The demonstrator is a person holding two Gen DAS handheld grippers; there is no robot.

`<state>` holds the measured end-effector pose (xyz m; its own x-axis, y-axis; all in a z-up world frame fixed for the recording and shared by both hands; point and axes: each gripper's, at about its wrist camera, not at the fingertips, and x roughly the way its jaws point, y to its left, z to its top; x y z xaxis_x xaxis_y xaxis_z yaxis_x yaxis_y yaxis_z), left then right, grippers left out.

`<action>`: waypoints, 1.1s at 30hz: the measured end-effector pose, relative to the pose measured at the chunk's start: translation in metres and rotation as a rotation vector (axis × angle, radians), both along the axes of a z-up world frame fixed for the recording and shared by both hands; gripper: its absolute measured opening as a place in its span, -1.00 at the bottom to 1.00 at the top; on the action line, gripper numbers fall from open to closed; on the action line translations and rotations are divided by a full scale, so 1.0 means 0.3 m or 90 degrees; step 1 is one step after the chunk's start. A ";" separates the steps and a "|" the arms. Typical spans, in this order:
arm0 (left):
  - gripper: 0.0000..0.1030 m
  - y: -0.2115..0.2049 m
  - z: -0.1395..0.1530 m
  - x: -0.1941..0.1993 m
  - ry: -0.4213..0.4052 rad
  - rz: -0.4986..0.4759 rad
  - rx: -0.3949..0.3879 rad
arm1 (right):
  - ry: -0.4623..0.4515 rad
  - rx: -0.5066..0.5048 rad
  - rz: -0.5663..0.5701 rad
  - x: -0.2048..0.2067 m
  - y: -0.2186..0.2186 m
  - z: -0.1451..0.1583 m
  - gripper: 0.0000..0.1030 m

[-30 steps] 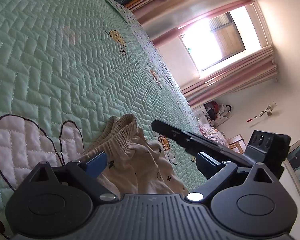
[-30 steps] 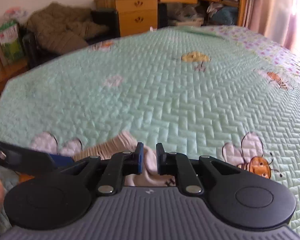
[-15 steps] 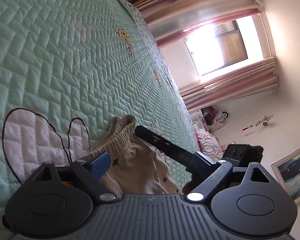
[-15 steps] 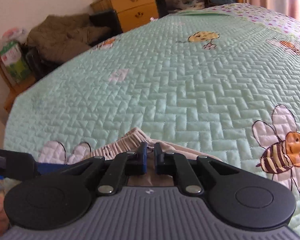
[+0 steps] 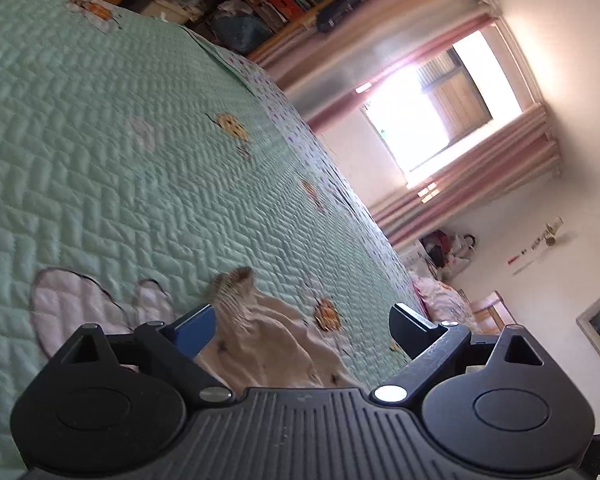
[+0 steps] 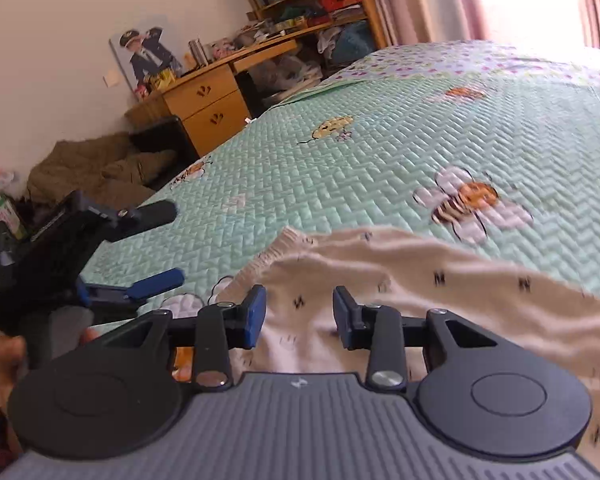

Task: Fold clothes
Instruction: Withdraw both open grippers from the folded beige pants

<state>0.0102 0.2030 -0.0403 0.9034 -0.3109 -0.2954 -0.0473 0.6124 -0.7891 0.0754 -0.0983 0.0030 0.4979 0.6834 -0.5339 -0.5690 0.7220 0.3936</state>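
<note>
A cream garment point(image 6: 440, 280) with small dark marks lies on the green quilt point(image 6: 380, 168), spread across the lower middle and right of the right wrist view. Its ribbed waistband point(image 6: 276, 252) sits at the left end, near the frame's centre.

The right gripper point(image 6: 299, 316) hangs over the cloth in the lower middle. Its jaws have just been opening and now stand partly apart, the 2 blue pads on either side of the fabric but not pressing it; nothing is pinched.

The left gripper point(image 6: 168, 246) shows at the left of that view, its 2 fingers spread wide and apart from the garment, over bare quilt. In its own view the left gripper point(image 5: 304, 328) is wide too, with the garment point(image 5: 268, 340) lying loose between the fingers at lower centre, waistband point(image 5: 232, 280) furthest from the camera.

A quilted bee point(image 6: 472, 200) sits just above the cloth, right of centre. A wooden desk point(image 6: 208, 104) stands at upper left, and pink curtains point(image 5: 440, 208) frame a bright window point(image 5: 428, 124) at upper right.
</note>
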 end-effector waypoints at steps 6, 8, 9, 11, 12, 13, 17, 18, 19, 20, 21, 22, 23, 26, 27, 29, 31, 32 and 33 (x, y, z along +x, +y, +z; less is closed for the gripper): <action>0.86 -0.111 -0.060 0.150 0.051 -0.078 0.041 | -0.001 0.000 -0.026 -0.003 -0.102 0.007 -0.24; 0.61 -0.078 -0.103 0.165 0.094 -0.072 0.052 | -0.006 0.011 -0.025 -0.003 -0.102 -0.001 -0.23; 0.56 -0.061 -0.123 0.172 0.113 -0.070 0.054 | -0.007 0.013 -0.023 -0.003 -0.095 -0.012 -0.23; 0.55 -0.020 -0.136 0.157 0.101 -0.077 0.010 | 0.004 -0.005 -0.004 -0.012 -0.064 -0.063 -0.23; 0.55 -0.010 -0.141 0.157 0.099 -0.080 -0.002 | 0.029 -0.025 0.013 -0.019 -0.041 -0.102 -0.23; 0.55 -0.001 -0.146 0.157 0.097 -0.082 -0.013 | 0.063 -0.049 0.034 -0.027 -0.017 -0.146 -0.23; 0.57 0.006 -0.152 0.168 0.092 -0.090 -0.009 | 0.024 -0.083 0.061 -0.096 0.013 -0.178 -0.21; 0.57 0.005 -0.151 0.168 0.092 -0.090 -0.007 | 0.030 -0.072 0.059 -0.088 0.004 -0.163 -0.21; 0.58 0.003 -0.150 0.168 0.091 -0.091 -0.005 | 0.034 -0.050 0.049 -0.077 -0.016 -0.141 -0.22; 0.62 -0.001 -0.140 0.163 0.088 -0.091 0.000 | 0.028 -0.017 0.030 -0.068 -0.049 -0.109 -0.22; 0.65 -0.005 -0.131 0.158 0.083 -0.092 0.005 | 0.015 0.012 0.005 -0.059 -0.088 -0.074 -0.22; 0.74 -0.010 -0.117 0.150 0.076 -0.090 0.015 | 0.002 0.037 -0.022 -0.052 -0.130 -0.039 -0.22; 0.81 -0.019 -0.100 0.142 0.066 -0.090 0.028 | -0.007 0.064 -0.050 -0.047 -0.180 -0.008 -0.22; 0.83 -0.056 -0.058 0.134 0.049 -0.103 0.055 | 0.009 0.135 -0.095 -0.056 -0.318 0.027 -0.11; 0.83 -0.063 -0.051 0.132 0.052 -0.103 0.056 | 0.021 0.140 -0.102 -0.071 -0.347 0.017 -0.06; 0.83 -0.070 -0.035 0.115 0.055 -0.099 0.051 | 0.046 0.141 -0.114 -0.111 -0.390 -0.011 -0.06; 0.83 -0.082 -0.011 0.083 0.058 -0.091 0.052 | 0.077 0.116 -0.108 -0.169 -0.390 -0.057 -0.06; 0.83 -0.100 0.005 0.066 0.071 -0.084 0.066 | 0.086 0.100 -0.104 -0.197 -0.383 -0.076 -0.06; 0.83 -0.119 0.021 0.050 0.083 -0.078 0.081 | 0.088 0.082 -0.097 -0.226 -0.369 -0.093 -0.06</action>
<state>0.0252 0.1675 -0.0339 0.8127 -0.3684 -0.4515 -0.0641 0.7137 -0.6976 0.0075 -0.2090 -0.0249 0.5282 0.6731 -0.5176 -0.3914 0.7340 0.5551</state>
